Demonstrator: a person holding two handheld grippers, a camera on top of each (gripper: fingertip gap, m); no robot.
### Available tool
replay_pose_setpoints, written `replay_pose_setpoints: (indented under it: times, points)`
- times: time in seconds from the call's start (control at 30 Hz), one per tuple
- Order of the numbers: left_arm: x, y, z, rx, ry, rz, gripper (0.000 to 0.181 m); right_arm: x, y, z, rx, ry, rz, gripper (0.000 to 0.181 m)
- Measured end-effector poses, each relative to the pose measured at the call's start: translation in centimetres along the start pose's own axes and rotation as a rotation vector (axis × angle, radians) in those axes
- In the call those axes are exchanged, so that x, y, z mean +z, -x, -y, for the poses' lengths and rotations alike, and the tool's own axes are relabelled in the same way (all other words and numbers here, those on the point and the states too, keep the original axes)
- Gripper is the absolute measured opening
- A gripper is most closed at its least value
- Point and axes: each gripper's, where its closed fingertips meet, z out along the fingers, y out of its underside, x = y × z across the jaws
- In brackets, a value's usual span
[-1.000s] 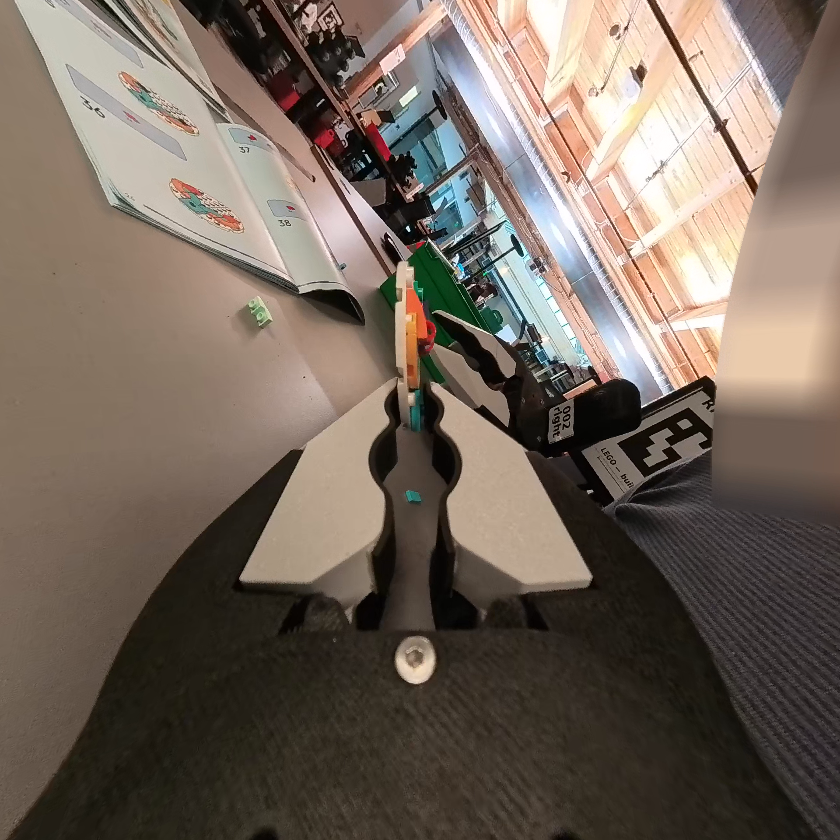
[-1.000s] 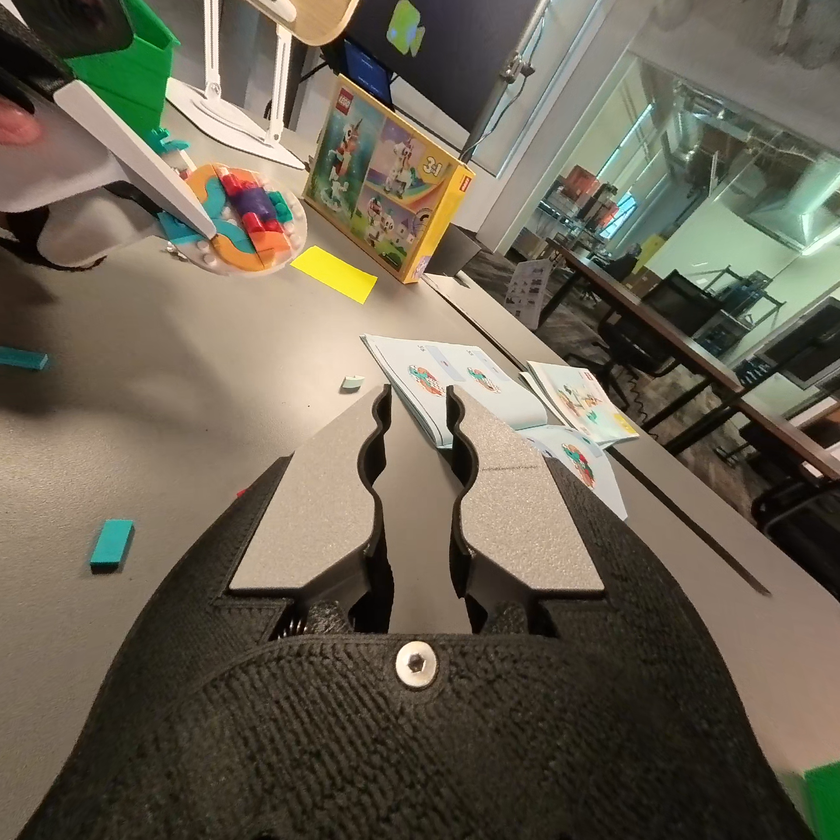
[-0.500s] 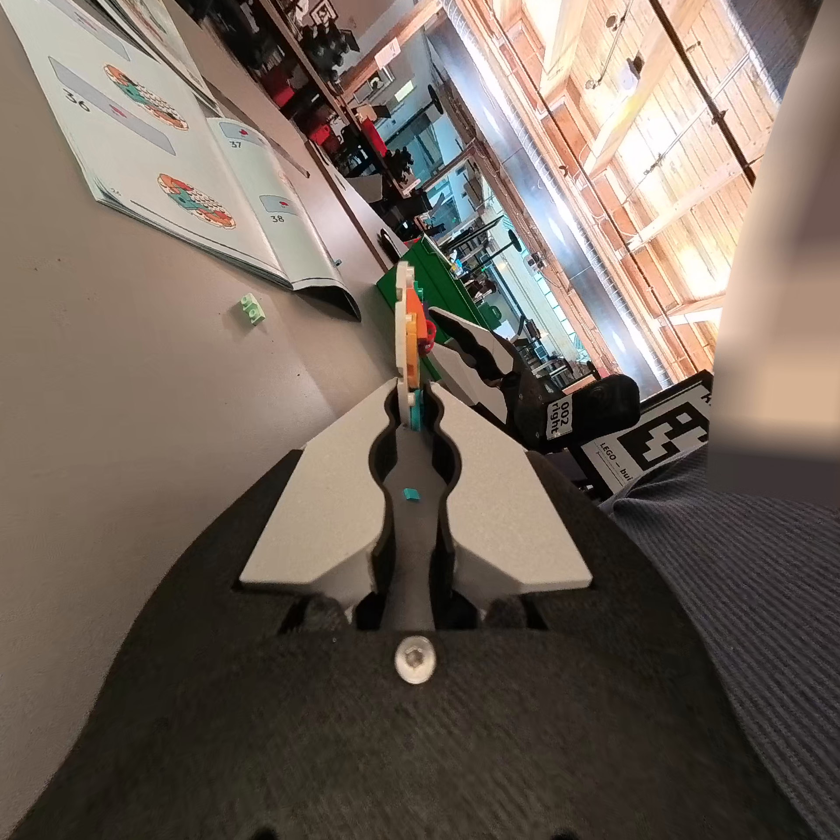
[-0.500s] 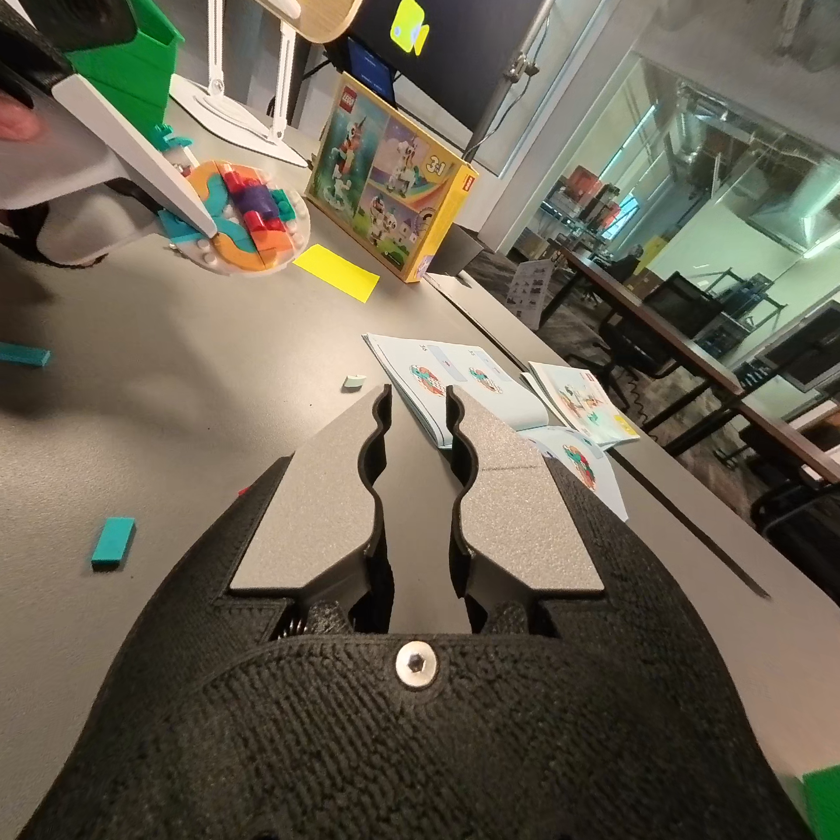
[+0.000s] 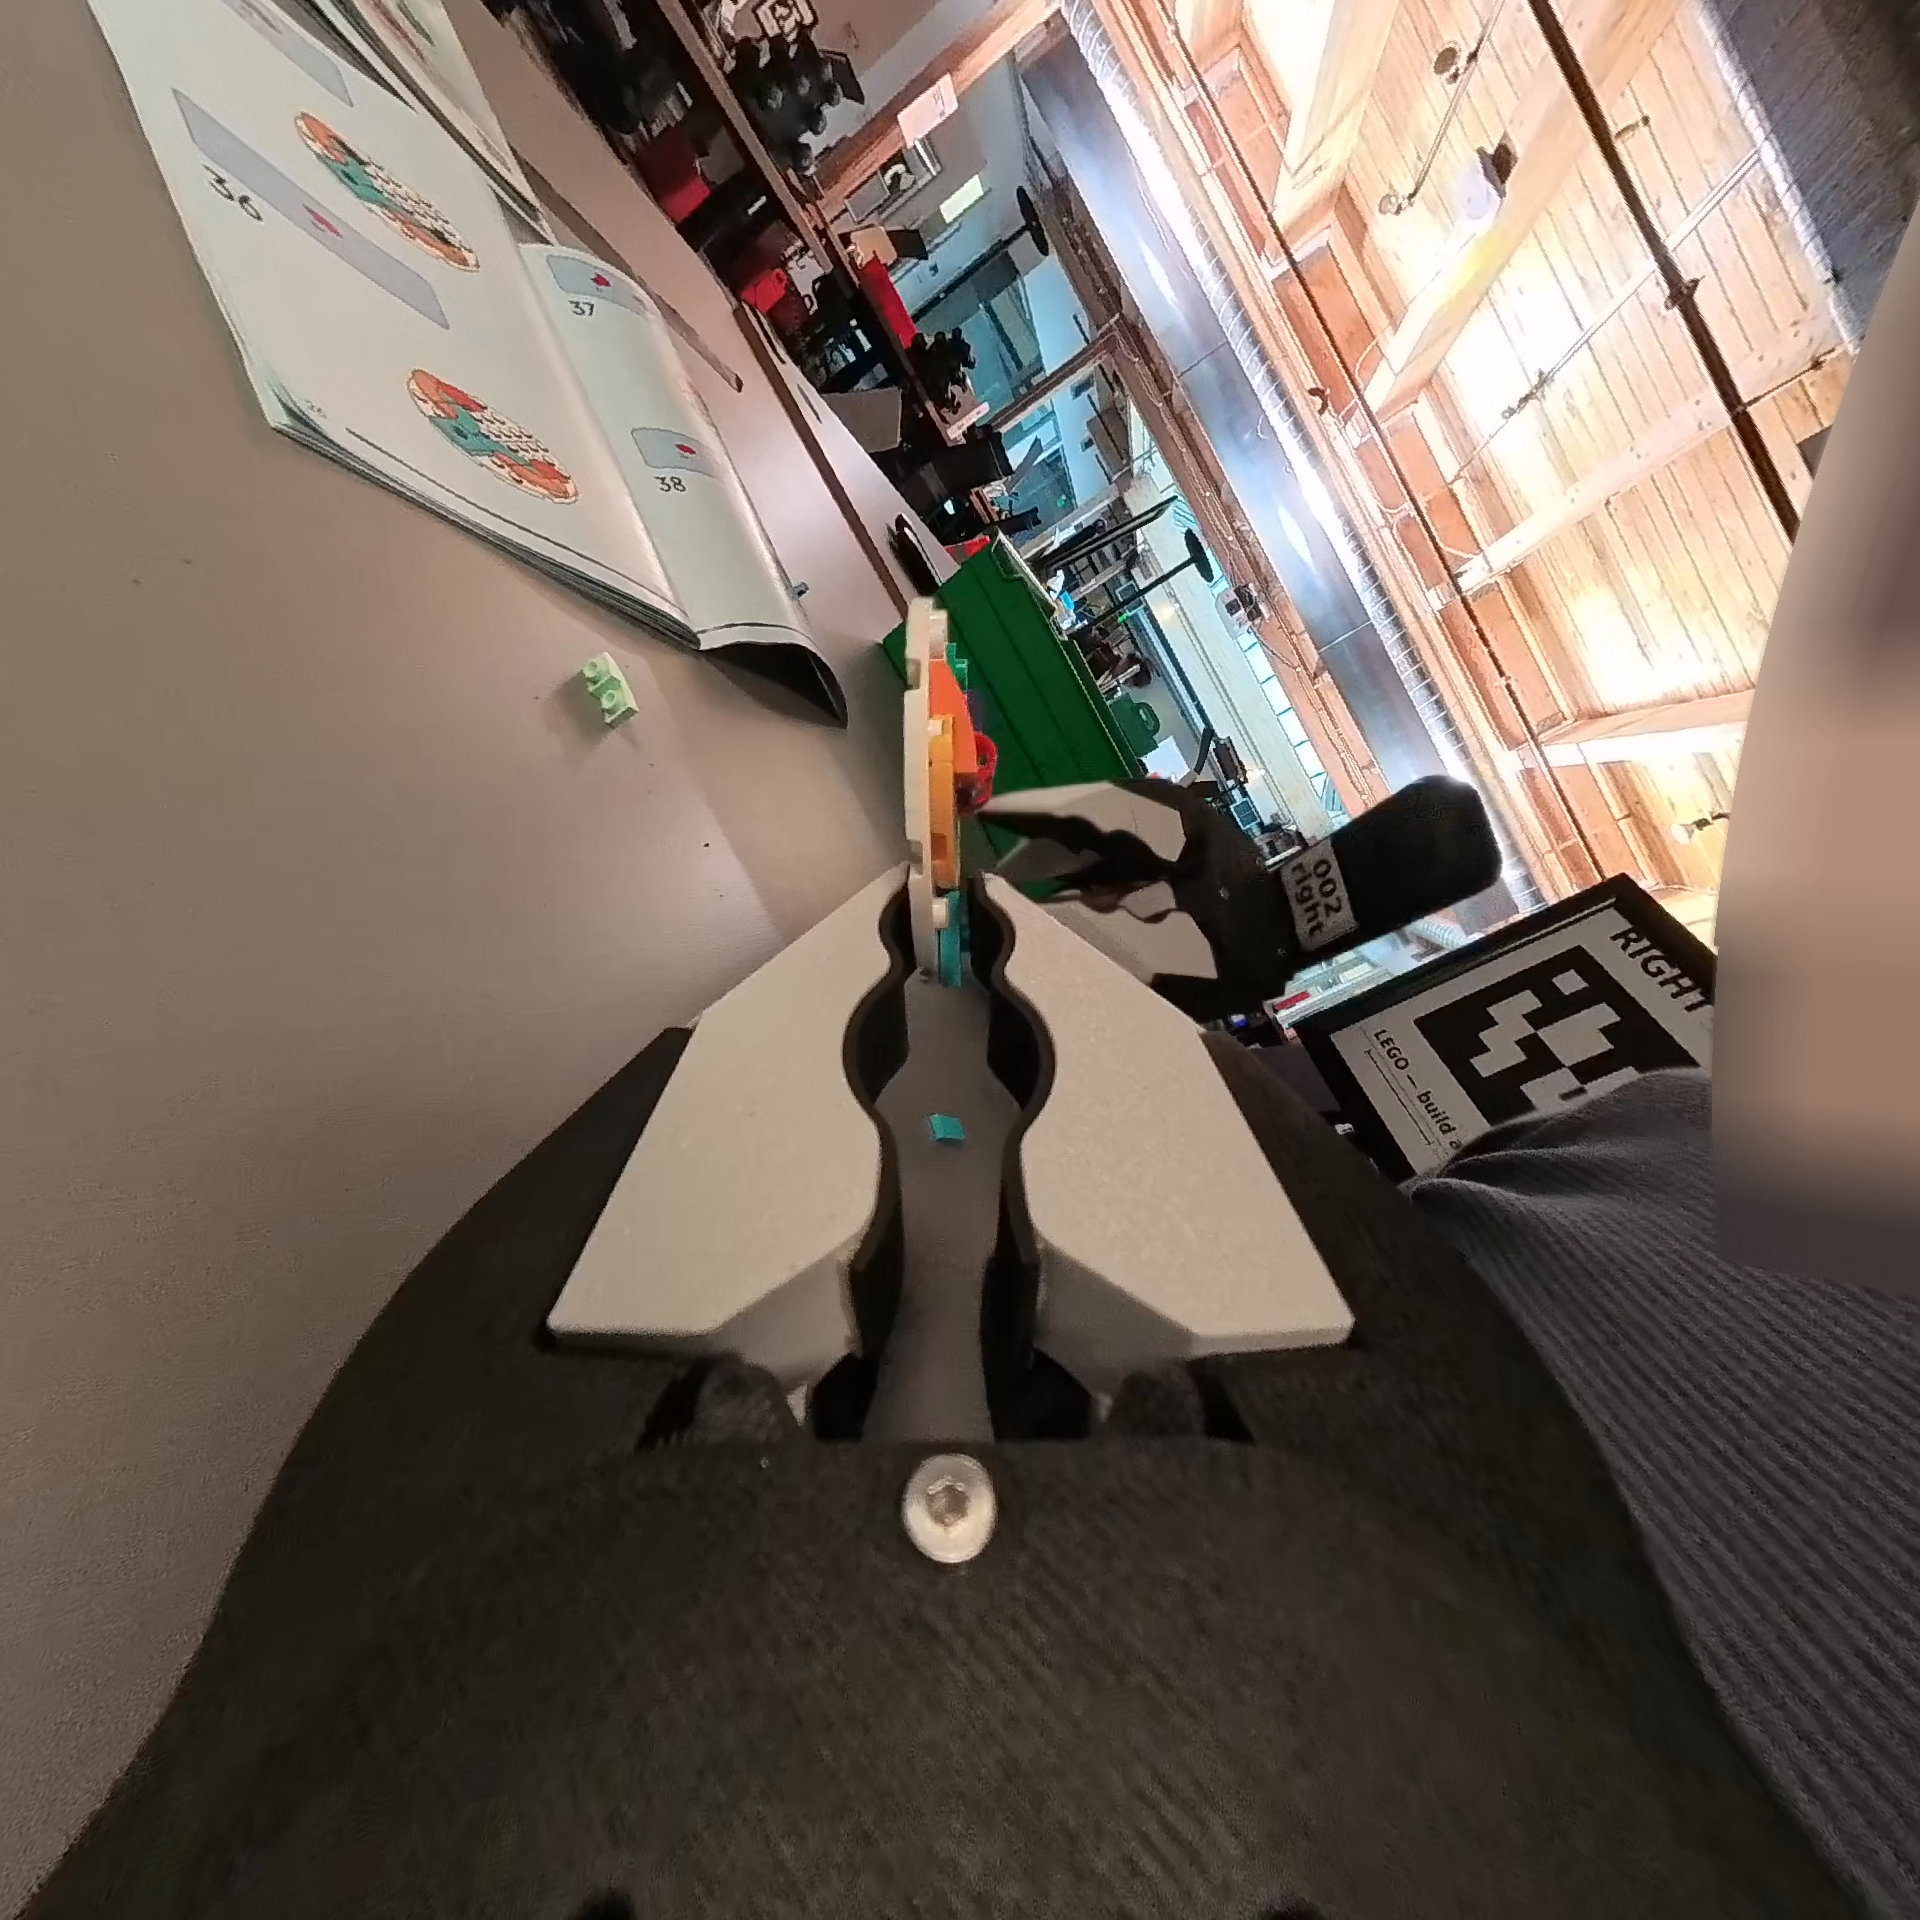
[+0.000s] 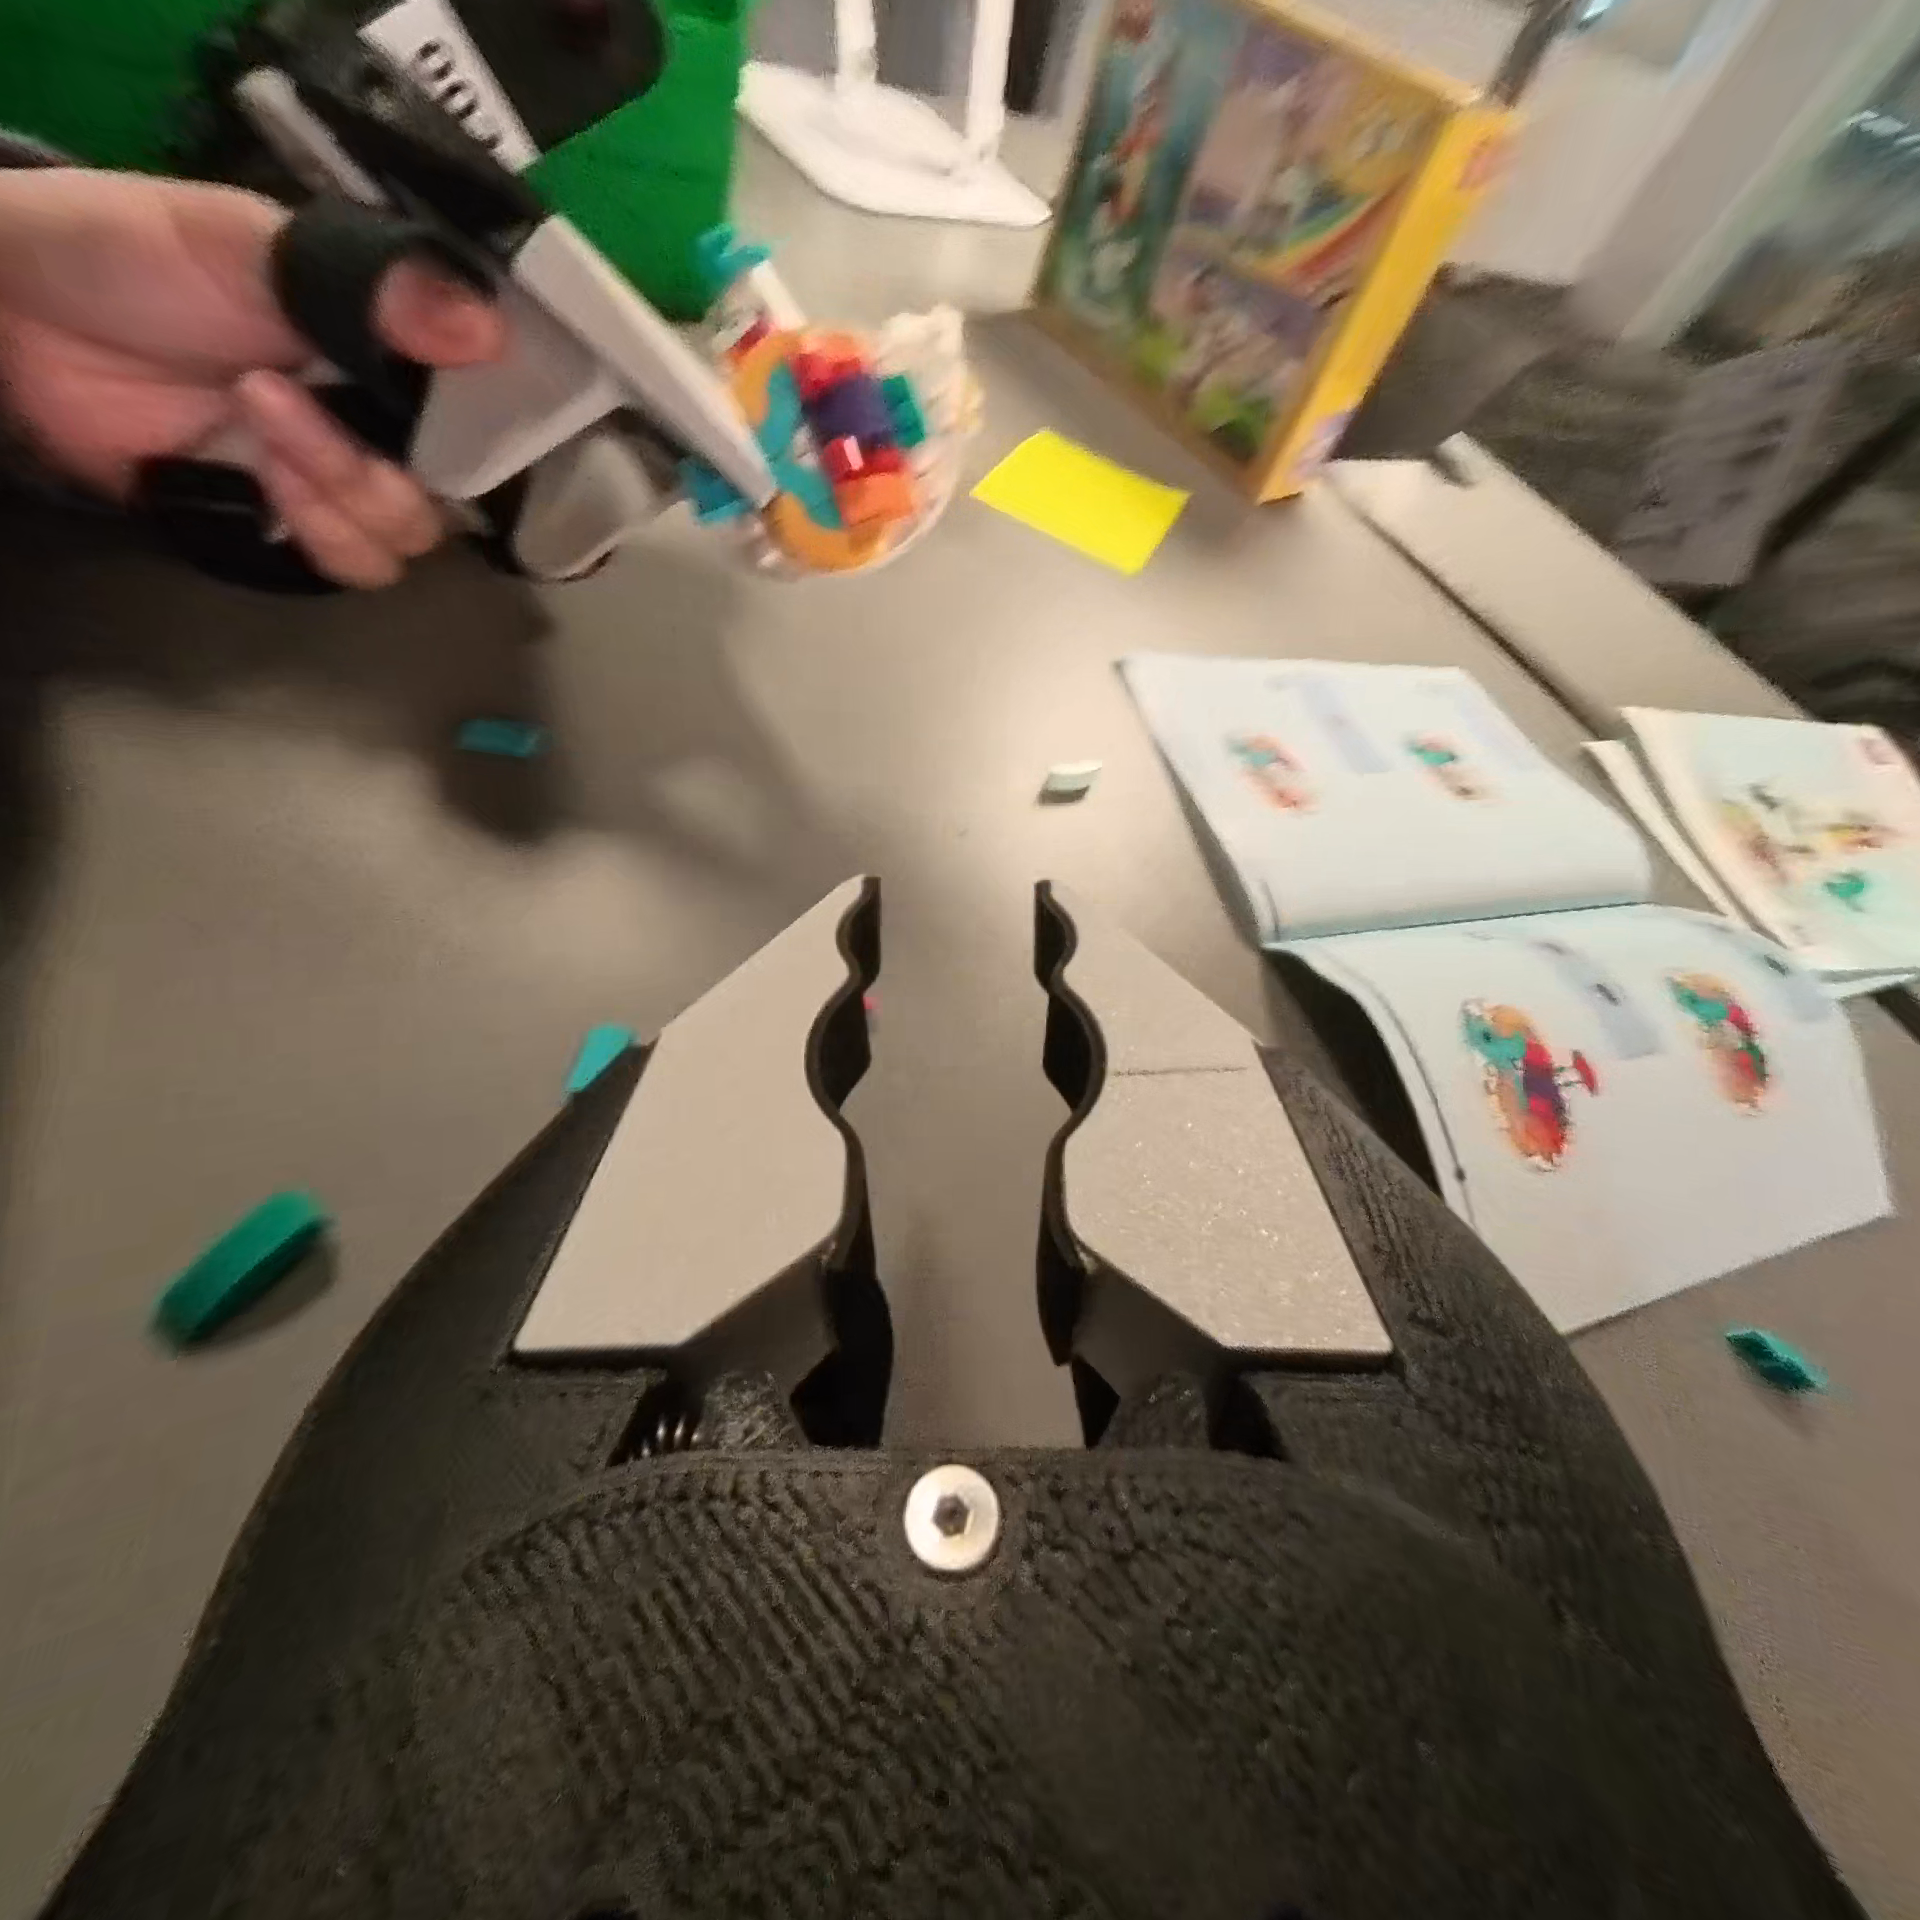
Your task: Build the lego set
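Grey table (image 6: pixel 727 727) carries everything, and the open instruction booklet (image 6: pixel 1455 883) serves as the landmark. To the left of the booklet and held up off the table, the left gripper (image 5: pixel 951 914) pinches the round lego build (image 5: pixel 928 758), its two fingers closed on the build's lower edge. In the left wrist view the build stands edge-on, a white disc with orange and teal pieces stacked on one face; in the right wrist view the same build (image 6: pixel 842 447) shows its coloured face, with red, purple, teal and orange bricks. A person's hand (image 6: pixel 208 343) grips the left gripper's handle there.

The right gripper (image 6: pixel 956 904) sits just left of the booklet's near page, its fingers parted with a clear gap and nothing between them. From the left wrist view the right gripper (image 5: pixel 1049 831) points at the coloured face of the build, close to it; whether it touches is unclear.

A pale green brick (image 6: pixel 1070 779) lies just left of the booklet's far page. Teal bricks (image 6: pixel 239 1268) lie scattered farther left, and one more teal piece (image 6: pixel 1777 1371) lies nearer than the booklet. Beyond the booklet stand a yellow lego box (image 6: pixel 1247 239) and a yellow note (image 6: pixel 1081 499). A green bin (image 6: pixel 623 177) stands behind the left gripper.
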Motion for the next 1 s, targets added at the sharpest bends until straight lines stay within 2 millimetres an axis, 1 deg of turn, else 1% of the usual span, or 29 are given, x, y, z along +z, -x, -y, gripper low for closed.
replay_pose_setpoints:
  times: [0.07, 0.13, 0.23, 0.3, 0.4, 0.5, 0.6, 1.0]
  points:
    - [0.0, 0.0, 0.0, -0.006, 0.002, 0.000, 0.006, -0.6, 0.6, -0.5, -0.035, 0.025, 0.043, 0.024]
    - [0.0, 0.1, -0.1, -0.012, 0.008, -0.001, 0.006, -0.7, 1.5, -0.7, -0.034, 0.042, 0.102, 0.023]
    - [0.3, 0.1, -0.5, -0.019, 0.041, -0.005, 0.006, 0.1, 1.8, -2.7, 0.057, 0.157, 0.147, 0.025]
    - [0.3, 0.1, -0.5, -0.018, 0.040, -0.004, 0.006, 0.5, 2.4, -3.5, 0.105, 0.190, 0.193, 0.024]
    - [0.2, 0.1, -0.4, -0.032, 0.034, -0.010, 0.006, 0.6, 3.2, -3.7, 0.142, 0.205, 0.251, 0.018]
    - [0.2, 0.1, -0.4, -0.033, 0.031, -0.009, 0.006, 0.7, 3.8, -4.1, 0.172, 0.241, 0.285, 0.017]
    - [0.2, 0.1, -0.4, -0.029, 0.036, -0.006, 0.006, 0.8, 3.9, -4.5, 0.143, 0.264, 0.278, 0.017]
    - [0.2, 0.1, -0.5, -0.037, 0.045, -0.006, 0.006, 1.8, 4.2, -4.0, 0.112, 0.264, 0.255, 0.021]
